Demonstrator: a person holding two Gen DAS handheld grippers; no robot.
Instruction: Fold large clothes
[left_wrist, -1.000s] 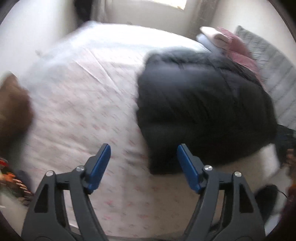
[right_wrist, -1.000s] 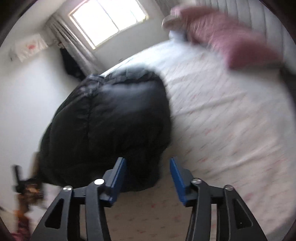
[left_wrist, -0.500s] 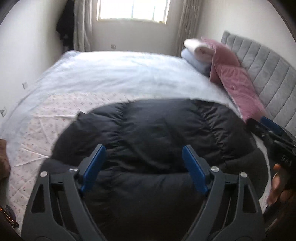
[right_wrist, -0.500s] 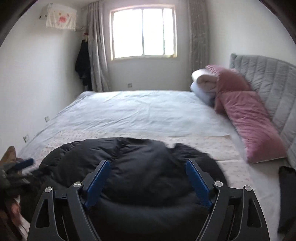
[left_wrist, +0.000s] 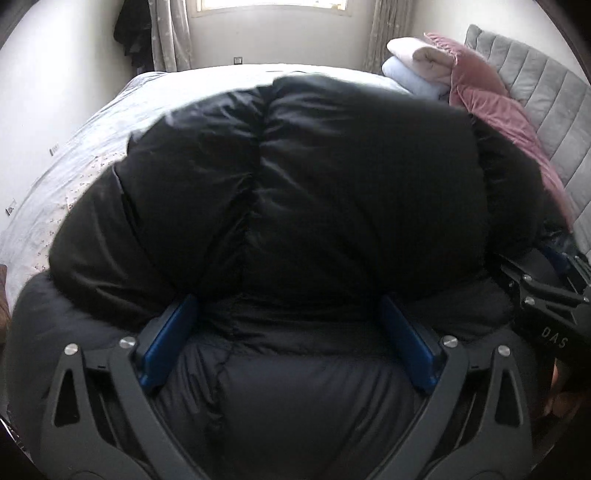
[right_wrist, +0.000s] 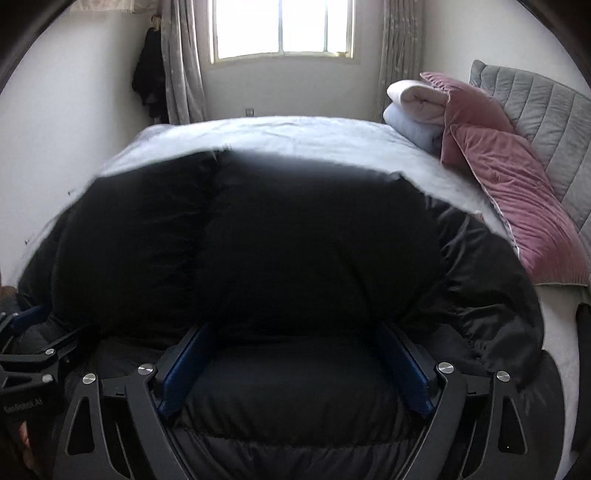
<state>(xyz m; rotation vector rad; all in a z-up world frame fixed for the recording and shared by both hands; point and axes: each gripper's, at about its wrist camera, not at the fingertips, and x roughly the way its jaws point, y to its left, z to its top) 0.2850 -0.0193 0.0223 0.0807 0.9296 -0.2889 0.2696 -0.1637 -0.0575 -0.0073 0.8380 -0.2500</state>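
Left wrist view: black puffy jacket (left_wrist: 303, 192) fills most of the frame, lying bunched on the bed (left_wrist: 85, 147), a thick fold humped over the lower layer. Left gripper (left_wrist: 288, 321) sits low over the jacket's near part, blue fingers (left_wrist: 166, 343) spread wide and still opening; jacket padding bulges between them, tips tucked under the fold's edge, pads not clearly pressing. Right gripper (left_wrist: 554, 266) visible just past the jacket's right edge, with part of a hand (left_wrist: 565, 391) below it; its finger state is unreadable from here. Beyond the jacket's far right: pink pillows (left_wrist: 491, 99), rolled white and blue bedding (left_wrist: 421, 66), grey headboard (left_wrist: 535, 85). Behind the jacket: window wall, curtains (left_wrist: 170, 33).

Right wrist view: same jacket (right_wrist: 295, 240), very dark, slightly blurred, on the bed (right_wrist: 277, 136). Right gripper (right_wrist: 295, 343) over the jacket's near edge, blue fingers (right_wrist: 184, 369) spread wide and opening, padding between them, tips under the fold. Left gripper (right_wrist: 26, 332) at the jacket's left edge. Pink pillows (right_wrist: 517, 192) right of the jacket, headboard (right_wrist: 546, 114) behind them, window (right_wrist: 282, 29) beyond the jacket, dark garment (right_wrist: 149, 85) hanging left of the window.
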